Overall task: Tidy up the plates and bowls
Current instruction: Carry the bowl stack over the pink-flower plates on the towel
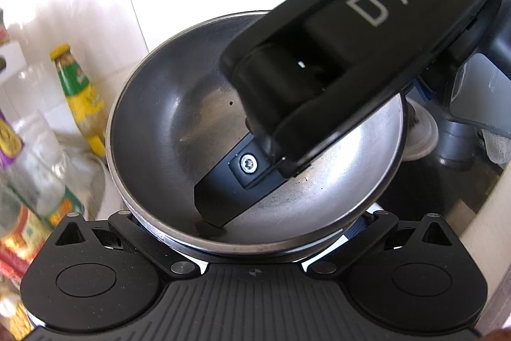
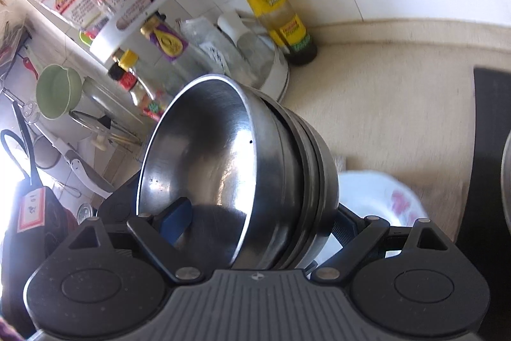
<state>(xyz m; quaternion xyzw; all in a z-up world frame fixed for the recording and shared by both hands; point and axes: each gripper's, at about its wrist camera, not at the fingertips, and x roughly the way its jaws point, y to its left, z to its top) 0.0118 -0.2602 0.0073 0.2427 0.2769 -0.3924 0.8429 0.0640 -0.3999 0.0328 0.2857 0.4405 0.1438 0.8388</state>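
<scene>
a: what am i lifting here?

b: a nest of steel bowls [image 2: 255, 155], three or four stacked by the look of the rims, tilted over on its side above the table [image 2: 399, 104]. thin stiff metal, so i'd guess light each but some weight as a stack. polished = slippery, and they'll clang and slide apart if tipped further. not fragile.

a: where's the hold?

b: on the rim wall. right tongs [image 2: 255, 232] straddle it: blue pad [image 2: 177, 221] inside the top bowl, other finger outside the stack on the far side. clamped on the bowls, jaws fairly wide since the whole nest is between them.

a: and the left?

b: left wrist cam shows the top bowl [image 1: 179, 123] from above, near rim sitting right at the left tongs [image 1: 255, 240]. fingers are mostly hidden under the rim, just a bit of blue pad [image 1: 353, 227] showing, so i can't tell if they're closed on it or only cradling. the right tongs [image 1: 223, 200] reach down into the bowl in that view, w/ the inner finger tip against the inside wall near the rim.

a: anything close by?

b: sauce bottle [image 2: 271, 5] and a white dish [image 2: 271, 66] behind, a white plate [image 2: 377, 197] below. i'd keep the stack level-ish so the inner bowls don't slip out.
</scene>
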